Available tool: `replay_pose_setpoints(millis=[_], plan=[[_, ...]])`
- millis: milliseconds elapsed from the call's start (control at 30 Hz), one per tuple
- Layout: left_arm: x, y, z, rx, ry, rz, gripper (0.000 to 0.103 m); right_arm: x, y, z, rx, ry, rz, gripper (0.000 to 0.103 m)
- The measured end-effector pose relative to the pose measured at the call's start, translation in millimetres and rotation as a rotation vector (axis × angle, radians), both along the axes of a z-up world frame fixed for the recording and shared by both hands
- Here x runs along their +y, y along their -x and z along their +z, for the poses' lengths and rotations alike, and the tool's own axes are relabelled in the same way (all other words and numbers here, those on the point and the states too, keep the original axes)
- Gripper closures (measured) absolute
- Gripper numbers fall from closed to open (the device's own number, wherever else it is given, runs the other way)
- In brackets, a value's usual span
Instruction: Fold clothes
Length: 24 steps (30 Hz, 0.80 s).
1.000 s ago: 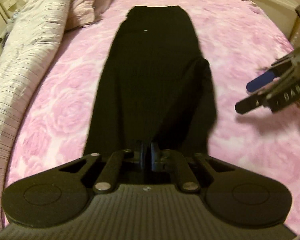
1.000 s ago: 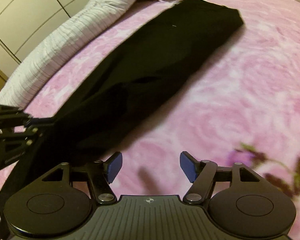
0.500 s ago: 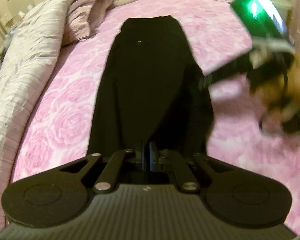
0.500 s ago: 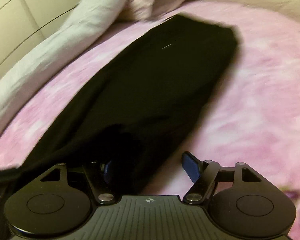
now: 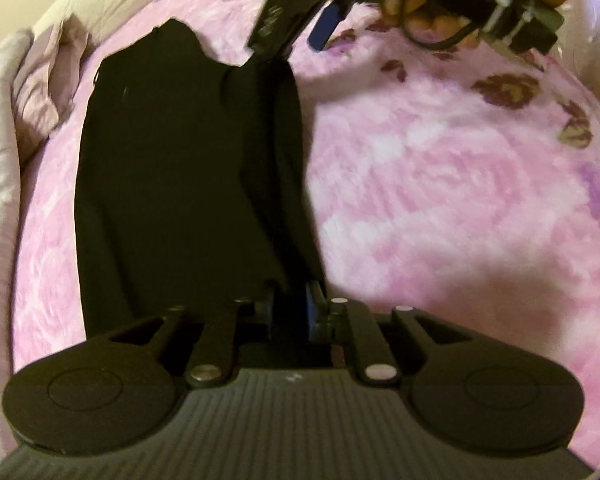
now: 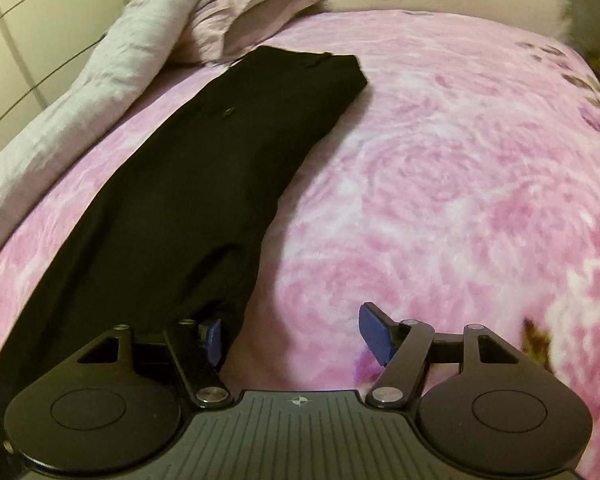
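Observation:
Black trousers (image 6: 204,184) lie lengthwise on the pink rose-print blanket (image 6: 440,184), waist end far, with a fold (image 5: 276,160) standing up along their right side. My left gripper (image 5: 290,308) is at the near hem. Its jaws are opening: the blue pads (image 5: 311,306) have parted a little with dark cloth still between them. My right gripper (image 6: 294,338) stands open low over the blanket, its left pad (image 6: 212,340) at the trousers' right edge. A hand holds the right gripper (image 5: 300,36) at the top of the left wrist view, above the fold.
A rumpled pale duvet (image 6: 100,92) and a mauve pillow (image 6: 252,12) line the bed's left and far side. White cupboard doors (image 6: 16,52) stand beyond them. To the right of the trousers there is only open blanket (image 5: 440,200).
The left gripper swung right along the hem, rolled, and its shut jaws parted. The right gripper shifted left onto the trousers' edge and now shows at the top of the left view.

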State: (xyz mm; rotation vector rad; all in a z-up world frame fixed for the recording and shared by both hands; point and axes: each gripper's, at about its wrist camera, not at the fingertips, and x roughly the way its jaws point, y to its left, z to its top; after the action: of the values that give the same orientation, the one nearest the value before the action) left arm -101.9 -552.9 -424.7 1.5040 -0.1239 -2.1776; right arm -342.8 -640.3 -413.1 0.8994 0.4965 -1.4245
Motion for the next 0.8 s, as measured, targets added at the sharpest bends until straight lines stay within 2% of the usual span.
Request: replay_pose_setpoints(millis=[200, 267, 367, 500, 567, 667, 800], plan=[[6.7, -35.3, 21.9, 0.072, -0.034, 0.18, 0.087, 33.9, 11.9, 21.7, 0.053, -0.054, 0.041, 0.036], [9.3, -50.3, 29.5, 0.101, -0.043, 0.26, 0.087, 46.5, 6.2, 39.8, 0.084, -0.008, 0.063, 0.036], [12.8, -78.8, 34.8, 0.123, -0.05, 0.404, 0.086, 44.3, -16.7, 55.4, 0.061, 0.062, 0.162, 0.036], [27.9, -120.2, 28.3, 0.086, -0.076, 0.55, 0.085, 19.2, -58.7, 48.1, -0.025, 0.099, 0.307, 0.036], [41.5, -141.5, 22.8, 0.065, -0.104, 0.62, 0.083, 8.0, -71.5, 34.6, -0.042, 0.082, 0.343, 0.036], [67.6, -170.7, 19.3, 0.036, -0.127, 0.691, 0.081, 9.3, -76.5, 9.4, 0.012, -0.004, 0.367, 0.036], [98.8, -208.1, 24.7, 0.015, -0.129, 0.79, 0.077, 35.6, -72.7, 0.5, 0.153, -0.047, 0.441, 0.036]])
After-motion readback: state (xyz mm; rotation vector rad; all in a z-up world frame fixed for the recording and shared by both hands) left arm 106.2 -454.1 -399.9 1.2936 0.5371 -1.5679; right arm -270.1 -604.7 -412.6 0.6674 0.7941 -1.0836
